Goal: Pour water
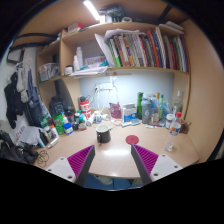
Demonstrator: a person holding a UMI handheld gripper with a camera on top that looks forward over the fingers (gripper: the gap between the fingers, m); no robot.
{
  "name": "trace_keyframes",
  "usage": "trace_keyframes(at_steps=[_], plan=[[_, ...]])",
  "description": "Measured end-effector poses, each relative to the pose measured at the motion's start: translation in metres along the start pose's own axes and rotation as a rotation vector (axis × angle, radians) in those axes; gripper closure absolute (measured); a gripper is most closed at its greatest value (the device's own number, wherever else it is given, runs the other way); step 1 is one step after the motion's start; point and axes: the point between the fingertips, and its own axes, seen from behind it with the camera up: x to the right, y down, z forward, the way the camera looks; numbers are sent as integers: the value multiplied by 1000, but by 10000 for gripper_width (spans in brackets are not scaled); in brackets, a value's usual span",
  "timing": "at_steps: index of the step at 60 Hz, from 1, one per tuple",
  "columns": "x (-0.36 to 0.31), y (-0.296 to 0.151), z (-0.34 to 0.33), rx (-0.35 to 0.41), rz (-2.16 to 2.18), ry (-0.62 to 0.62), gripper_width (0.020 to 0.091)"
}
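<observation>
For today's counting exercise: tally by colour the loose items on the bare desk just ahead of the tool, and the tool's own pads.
Black container: 1
Pink round item: 1
Magenta pads: 2
Total: 4
The tool is open, with nothing between its fingers.

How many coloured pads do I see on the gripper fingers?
2: one pad on the left finger, one pad on the right finger. The gripper is open above the desk.

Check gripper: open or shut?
Open. The gripper fingers stand wide apart with bare desk between the purple pads; nothing is held.
</observation>
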Motion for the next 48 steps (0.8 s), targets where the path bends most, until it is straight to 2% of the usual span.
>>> trace_keyframes(at_steps=[18, 27, 34, 41, 48], plan=[[-15, -3, 11, 1, -11, 2, 306], [6, 1, 21, -1, 27, 10, 311], [71, 6, 34, 24, 30, 79, 312], [160, -4, 50, 152, 17, 169, 318], [246, 10, 82, 183, 12, 250, 319]])
